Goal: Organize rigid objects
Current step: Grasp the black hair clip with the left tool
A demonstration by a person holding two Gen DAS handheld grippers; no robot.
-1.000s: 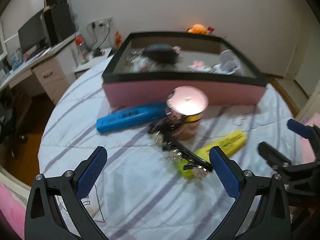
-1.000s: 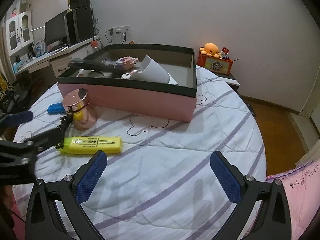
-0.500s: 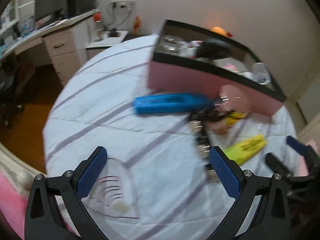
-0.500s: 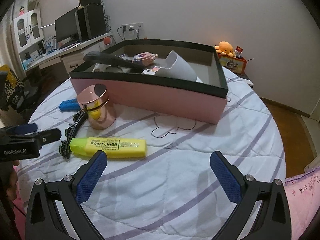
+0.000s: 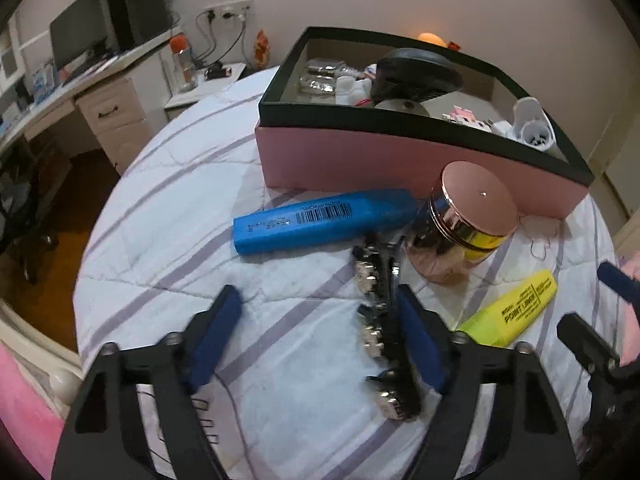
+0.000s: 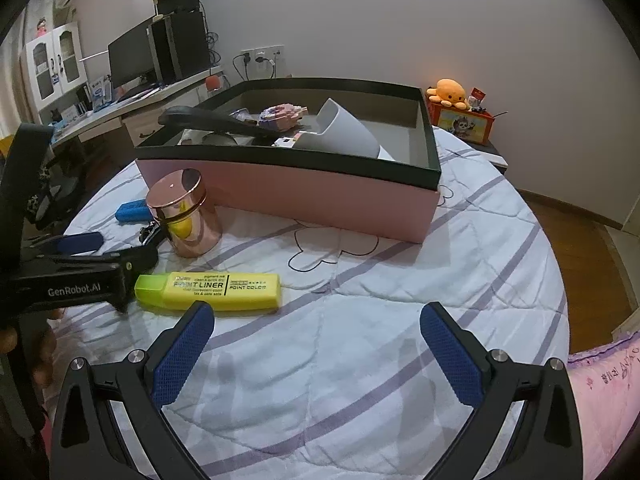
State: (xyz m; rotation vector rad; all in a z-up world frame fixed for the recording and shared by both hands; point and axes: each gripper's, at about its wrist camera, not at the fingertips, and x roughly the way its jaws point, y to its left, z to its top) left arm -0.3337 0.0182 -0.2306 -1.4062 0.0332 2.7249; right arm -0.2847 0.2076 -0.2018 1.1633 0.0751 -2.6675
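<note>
On the round quilted table (image 6: 400,320), the left gripper (image 5: 320,332) is dropping in low over the black rhinestone hair clip (image 5: 380,332), much closer than half a second ago, when it was swinging wide to the left with the view blurred. Its jaws are narrower now than in both earlier views but not closed; the clip is lying between the blue pads, right pad touching or nearly touching it, left pad well apart. Nothing gripped yet. Judging by this, the clip is the next pick and the closing is already starting.

The right gripper (image 6: 316,340) is hovering spread wide and empty over bare quilt, with the yellow highlighter (image 6: 212,290) just in front of its left finger; it has been creeping closer across the three views.

Still out on the table: blue highlighter (image 5: 320,220), rose-gold tin (image 5: 468,220), yellow highlighter and clip, all clustered just beside the pink box (image 6: 320,196), none moved. The box is already holding a black brush, a grey cup and small bits. Task is looking part-done, four items left.

Risk: clip sitting off-centre in the jaws, may twist on closing.
</note>
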